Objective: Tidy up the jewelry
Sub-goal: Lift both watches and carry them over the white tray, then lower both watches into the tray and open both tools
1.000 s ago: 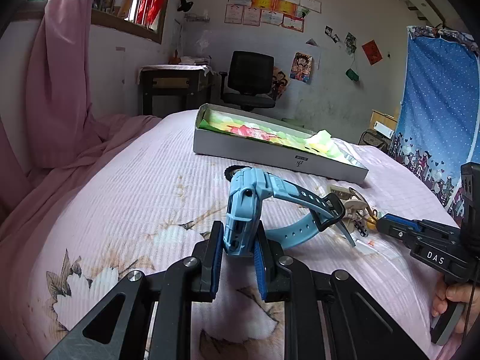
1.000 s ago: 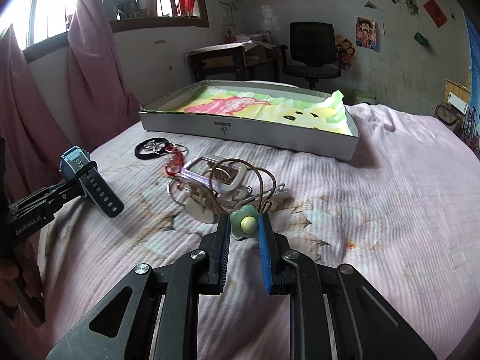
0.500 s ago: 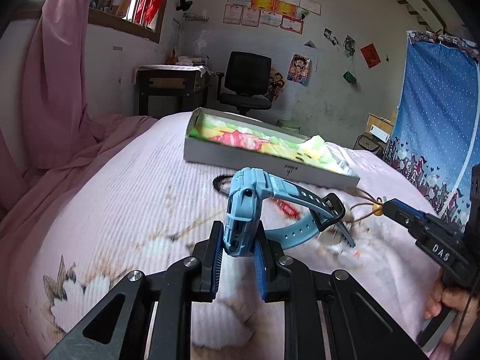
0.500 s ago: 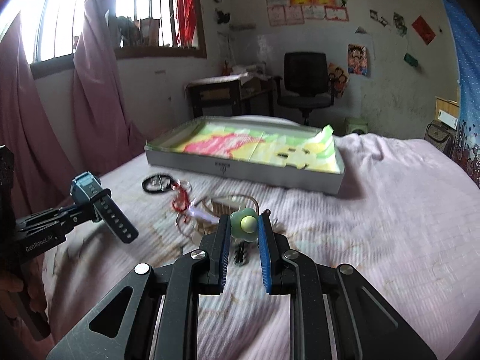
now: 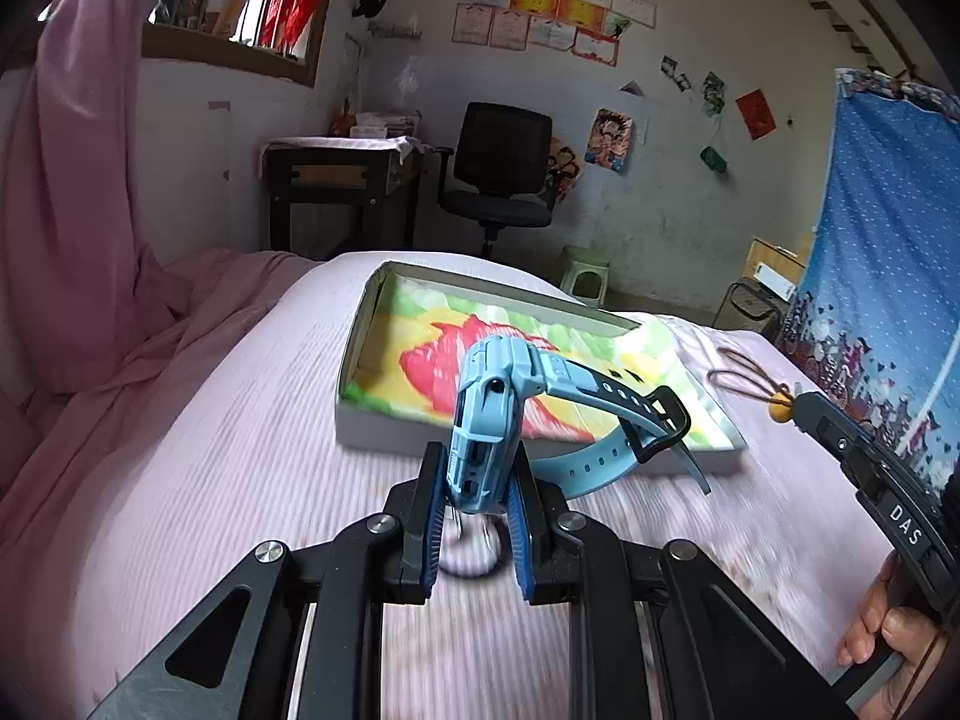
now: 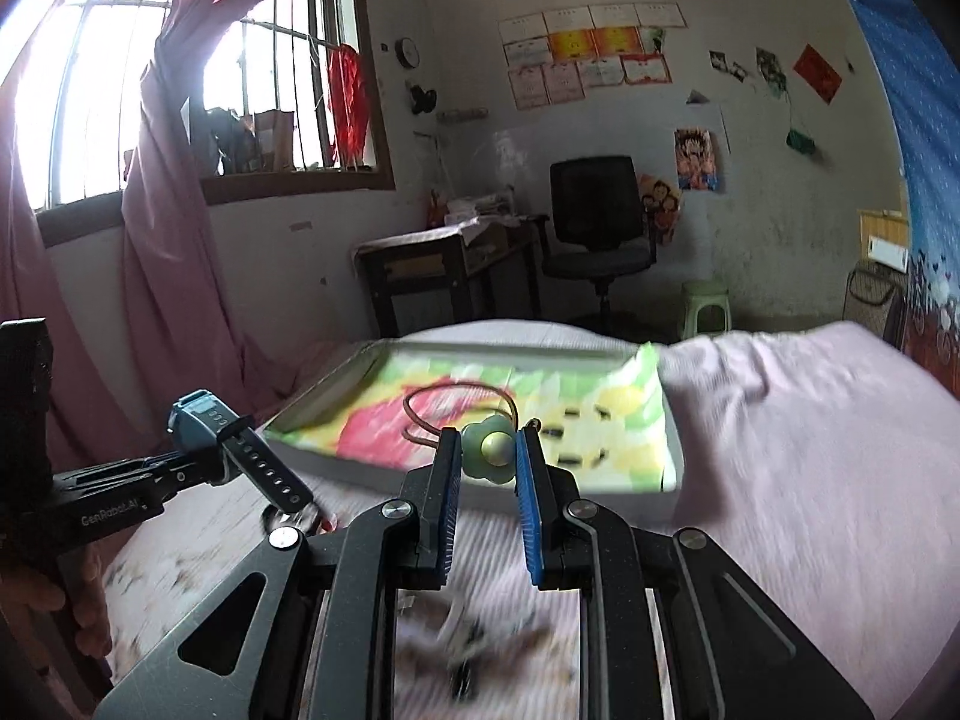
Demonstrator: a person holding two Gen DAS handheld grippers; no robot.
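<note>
Holding left claw (image 5: 477, 501): clamped on blue watch (image 5: 486, 420), above the bed (image 5: 180, 480)
Right claw (image 6: 489, 468): pinching green flower hair tie (image 6: 489, 450)
Box (image 6: 672, 450): far, on bed

A: left gripper (image 5: 477, 501) clamped on blue watch (image 5: 489, 420) case, strap trailing toward 3 o'clock.
B: box (image 5: 384, 420)?
A: 12 o'clock, on pink bedspread (image 5: 198, 450). Right gripper (image 5: 798, 408) at 3 o'clock, pinching a yellow bead with brown cord loop (image 5: 744, 375).
</note>
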